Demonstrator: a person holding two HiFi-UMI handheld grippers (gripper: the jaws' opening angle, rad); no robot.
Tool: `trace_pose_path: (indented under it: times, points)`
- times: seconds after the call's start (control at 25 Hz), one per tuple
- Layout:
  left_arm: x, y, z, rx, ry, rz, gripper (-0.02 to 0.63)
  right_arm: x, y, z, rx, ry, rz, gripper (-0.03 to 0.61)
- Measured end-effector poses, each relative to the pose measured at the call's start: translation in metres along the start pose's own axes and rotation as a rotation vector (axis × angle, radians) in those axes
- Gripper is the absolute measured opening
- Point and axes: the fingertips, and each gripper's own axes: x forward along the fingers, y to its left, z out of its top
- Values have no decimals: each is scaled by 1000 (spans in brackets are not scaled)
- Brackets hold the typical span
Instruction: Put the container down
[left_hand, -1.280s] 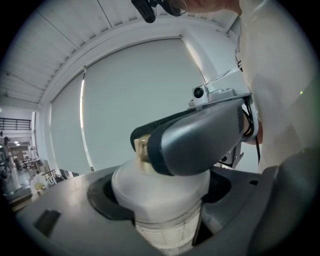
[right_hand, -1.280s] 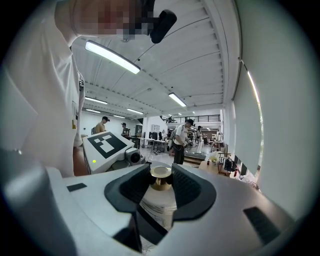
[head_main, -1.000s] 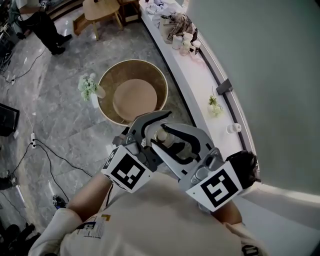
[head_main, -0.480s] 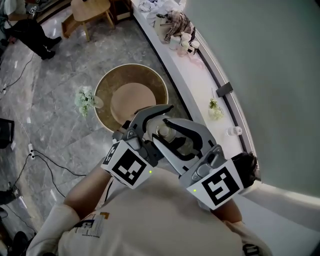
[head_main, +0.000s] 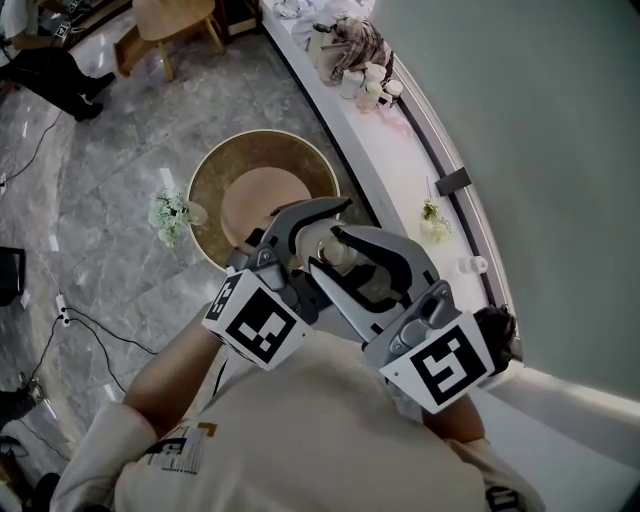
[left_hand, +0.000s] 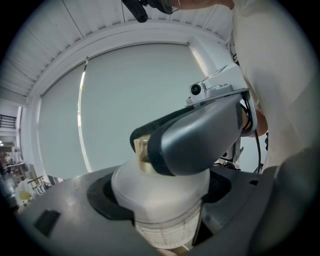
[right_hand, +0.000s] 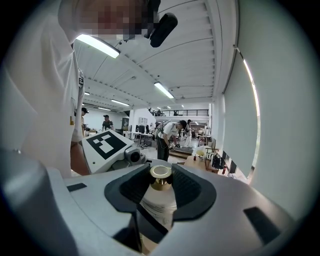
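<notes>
In the head view both grippers are held close to the person's chest, crossed over one small container (head_main: 330, 250). It is a pale bottle with a gold neck (right_hand: 161, 172) and a printed label. My left gripper (head_main: 318, 232) is shut on its white body (left_hand: 160, 195), which fills the gap between the jaws. My right gripper (head_main: 345, 268) comes from the other side and grips the same container (right_hand: 159, 200) in the notches of its jaws. One dark right finger (left_hand: 200, 137) crosses over the container's top. The container's base is hidden.
Below and ahead stands a round wooden table (head_main: 265, 190) on the marble floor, with a vase of flowers (head_main: 172, 212) beside it. A white curved ledge (head_main: 390, 160) at the right carries cups and a small plant (head_main: 432, 218). Cables lie at the left. People stand far off (right_hand: 167, 135).
The grippers have stayed locked together on the container. The head view has shifted a little, so the round table and the flowers sit slightly higher and further left.
</notes>
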Motion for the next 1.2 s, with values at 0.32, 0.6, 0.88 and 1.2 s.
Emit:
trace_pose_path:
  times: [0.32, 0.6, 0.88, 1.2]
  points:
    - [0, 0, -1, 7, 6, -8, 356, 1, -1, 0, 9, 17, -7, 133]
    - [33, 16, -2, -6, 12, 12, 356, -3, -36, -7, 19, 25, 20, 133]
    - [80, 34, -23, -3, 52, 54, 356, -6, -82, -34, 39, 33, 58, 133]
    - [109, 54, -58, -54, 18, 73, 356, 14, -113, -68, 16, 51, 64, 133]
